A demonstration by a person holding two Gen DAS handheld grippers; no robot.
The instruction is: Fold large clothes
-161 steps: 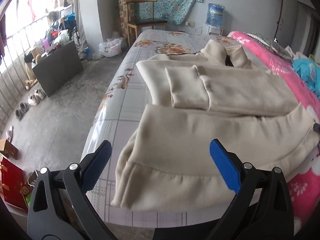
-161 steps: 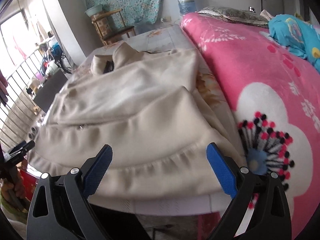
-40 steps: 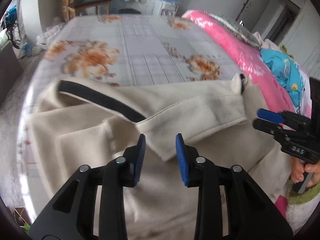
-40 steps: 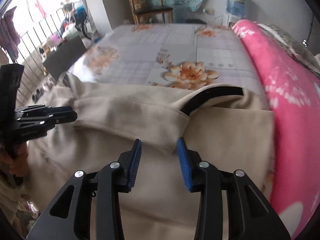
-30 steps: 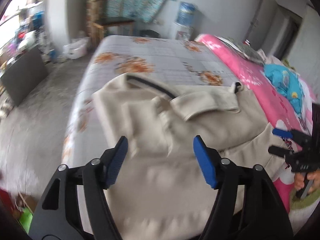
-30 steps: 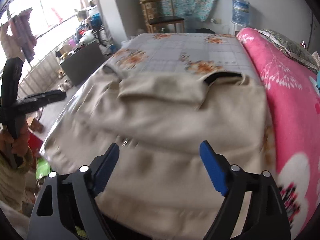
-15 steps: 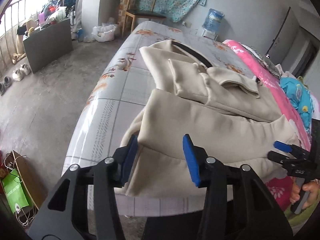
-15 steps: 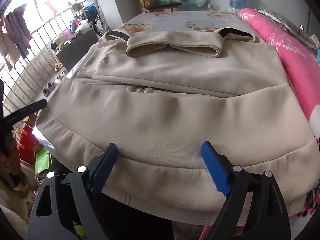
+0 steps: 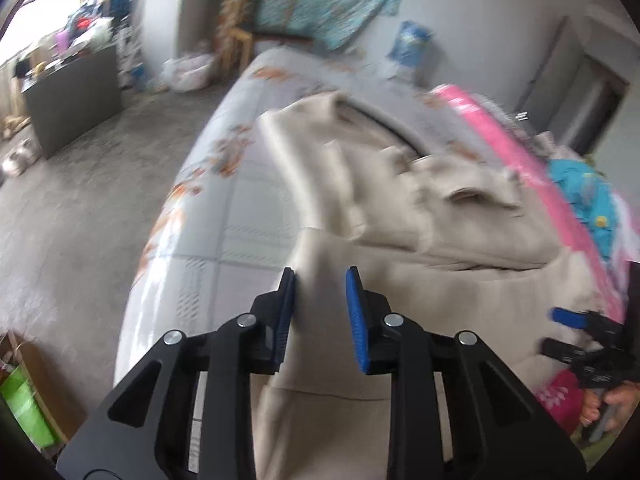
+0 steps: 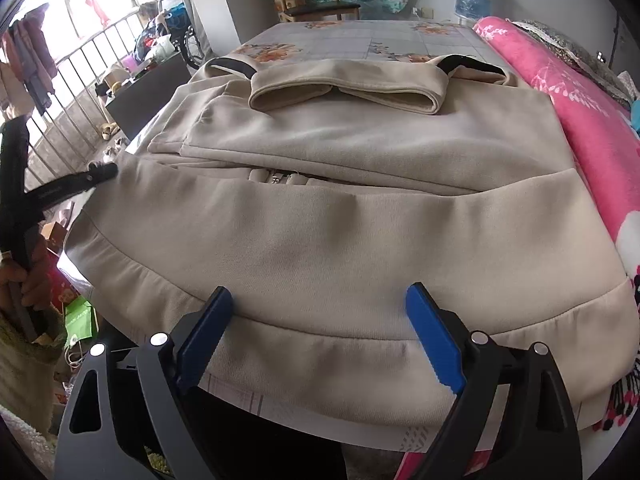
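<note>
Coat (image 10: 320,240), beige, lies folded on bed (image 10: 400,42), hem toward cameras and hanging a little past bed's near edge; collar (image 10: 344,88) at 12 o'clock in right wrist view, w/ dark lining showing at both ends. Lower panel is folded up over the body; its upper edge runs 9-to-3 o'clock across mid-frame, zip end peeking just above it.

L gripper (image 9: 320,312): jaws narrowed to a small gap, set astride coat's left fold edge; cloth sits between the blue pads (image 9: 356,320), but left wrist view is motion-blurred, so cannot tell whether they pinch it. In right wrist view L gripper (image 10: 100,172) tip meets coat's left edge at 9 o'clock.

R gripper (image 10: 320,332): jaws spread wide, hovering just over hem band at 6 o'clock, nothing between them. Seen from left wrist view, R gripper (image 9: 576,332) sits at 3 o'clock by coat's right edge, apart from cloth.

Room: pink blanket (image 10: 580,112) crowds coat's right edge at 3 o'clock. Bare sheet lies beyond collar at 12 o'clock, and left of coat at 10 o'clock in left wrist view. Floor (image 9: 72,216) drops off past bed's left edge; green bag (image 10: 80,322) below near corner at 8 o'clock.
</note>
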